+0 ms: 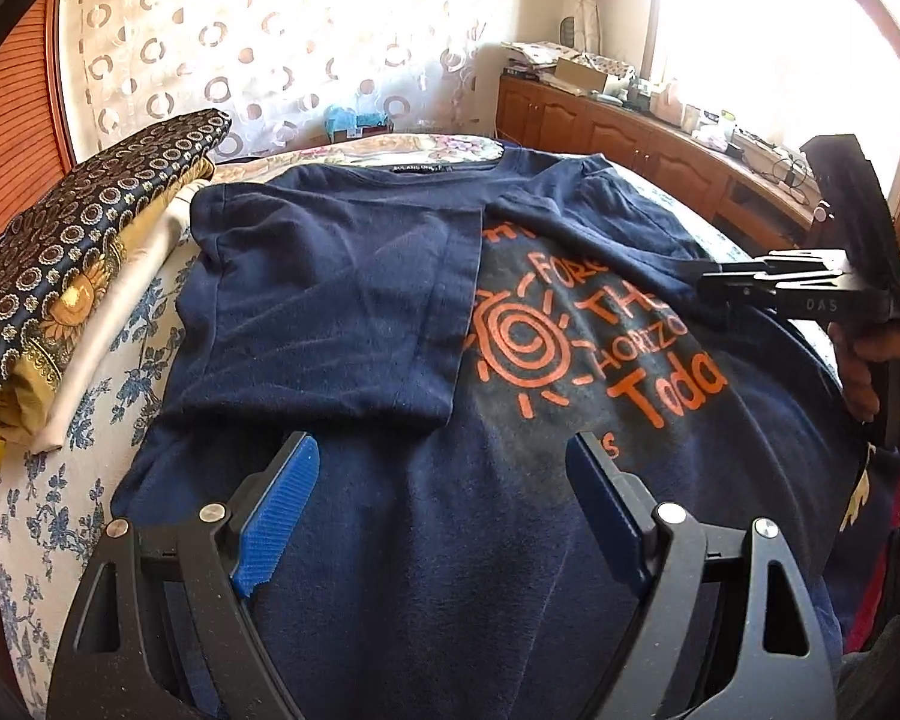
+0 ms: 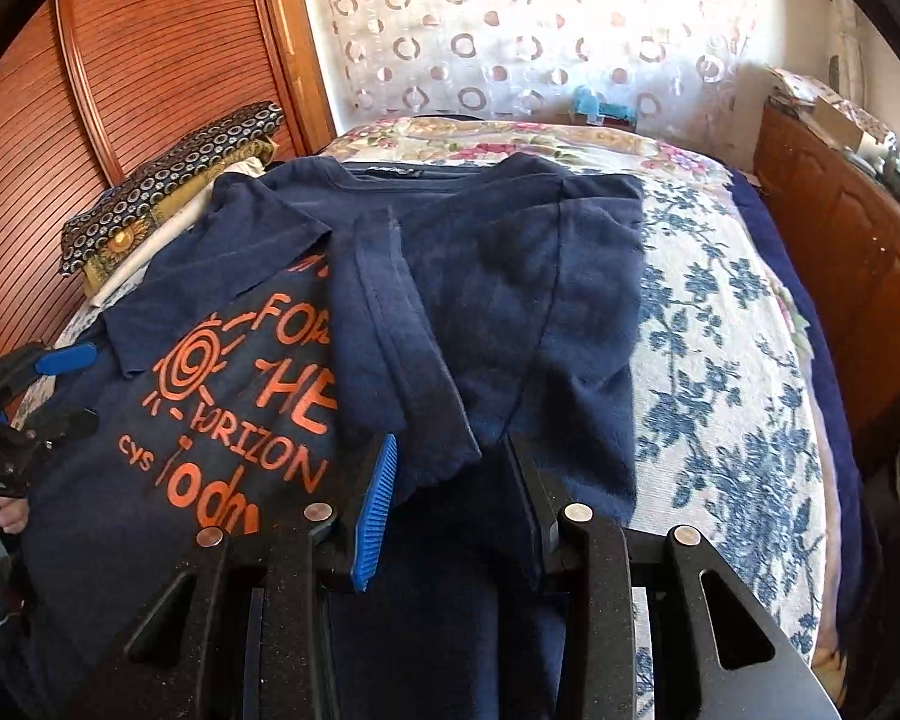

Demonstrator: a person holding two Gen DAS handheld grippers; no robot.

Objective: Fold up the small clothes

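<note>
A navy T-shirt (image 1: 426, 516) with an orange sun print (image 1: 519, 339) lies face up on the bed. Its left side and sleeve (image 1: 324, 300) are folded inward over the chest. My left gripper (image 1: 444, 450) is open and empty, hovering over the shirt's lower middle. In the right wrist view the shirt (image 2: 510, 300) has its right side folded inward over the print (image 2: 234, 396). My right gripper (image 2: 453, 450) is open, its jaws on either side of the folded edge, not closed on it. It also shows in the left wrist view (image 1: 714, 285).
The bed (image 2: 720, 360) has a white cover with blue flowers. A stack of folded patterned cloths (image 1: 78, 276) lies at the left edge. A wooden cabinet (image 1: 630, 138) with clutter runs along the right wall. A curtain (image 1: 270, 42) hangs behind.
</note>
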